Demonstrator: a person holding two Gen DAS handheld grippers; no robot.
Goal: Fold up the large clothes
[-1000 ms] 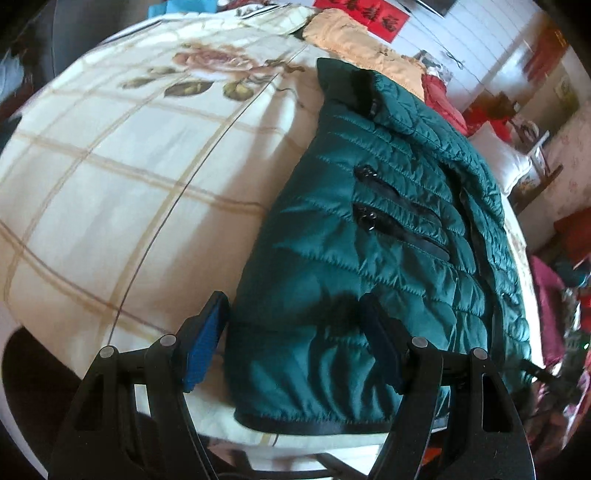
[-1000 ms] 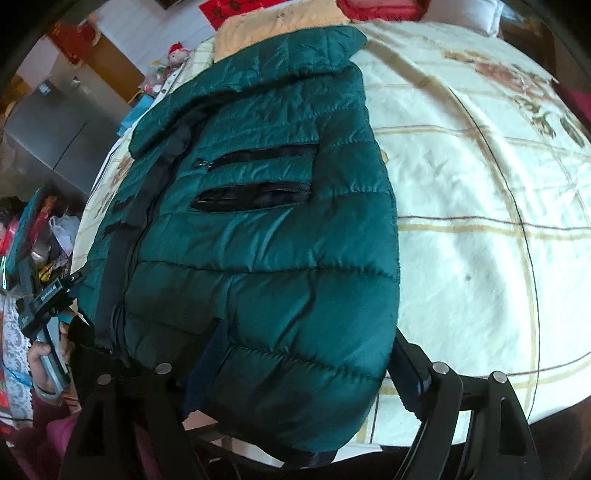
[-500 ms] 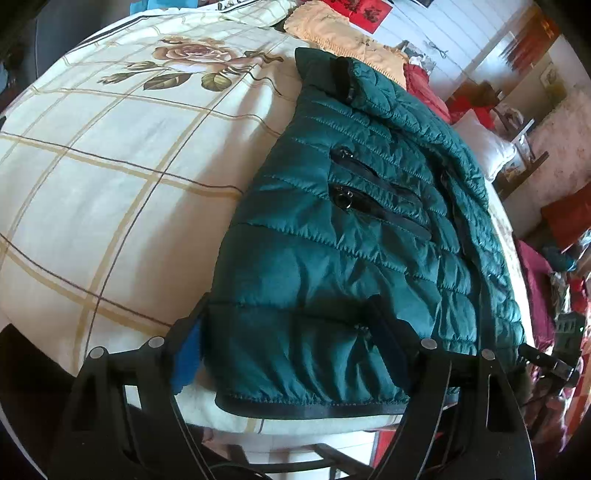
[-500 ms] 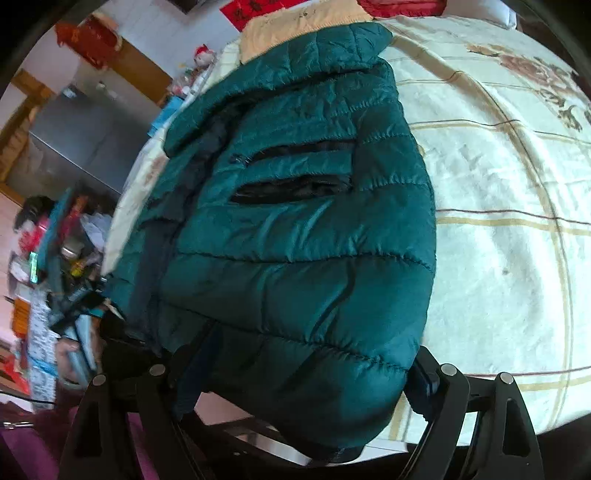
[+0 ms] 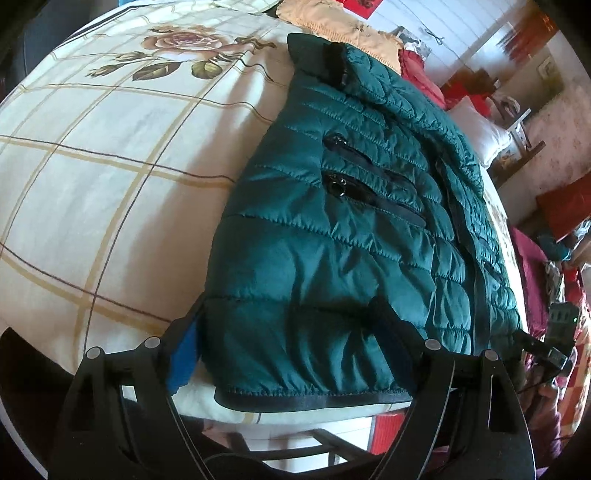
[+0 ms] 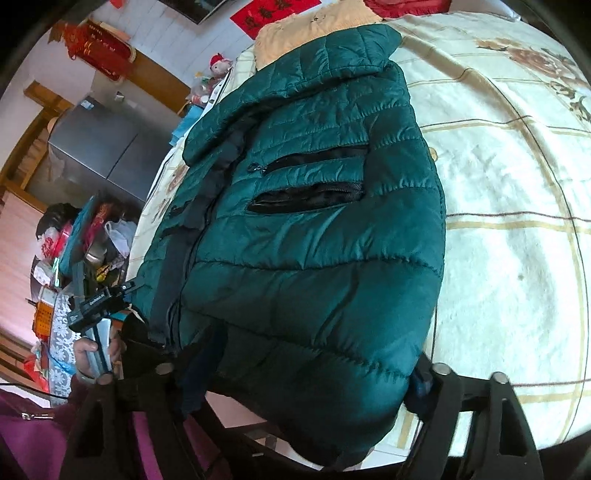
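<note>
A dark green quilted jacket [image 5: 332, 229] lies flat on the bed, collar far, hem toward me, two black pocket zips showing. My left gripper [image 5: 288, 314] straddles the hem's left corner with wide jaws: the blue-padded finger [image 5: 181, 354] sits at the jacket's edge and the other finger [image 5: 391, 332] rests on the fabric. My right gripper [image 6: 317, 354] straddles the jacket's [image 6: 314, 240] right hem corner. Its jaws are closing, and the puffy hem fills the gap between them. Its left finger is partly hidden under the fabric.
The bed [image 5: 92, 166] has a cream sheet with tan checks and a rose print. An orange blanket [image 5: 332, 26] and pillows lie at its head. A grey cabinet [image 6: 99, 155] and a cluttered table [image 6: 74, 240] stand left of the bed. A hand [image 6: 92, 347] holds the left gripper.
The jacket's left hem corner now lies between the left fingers, whose blue pad had stood apart from it. The right fingers have drawn closer around the hem and that view has tipped up.
</note>
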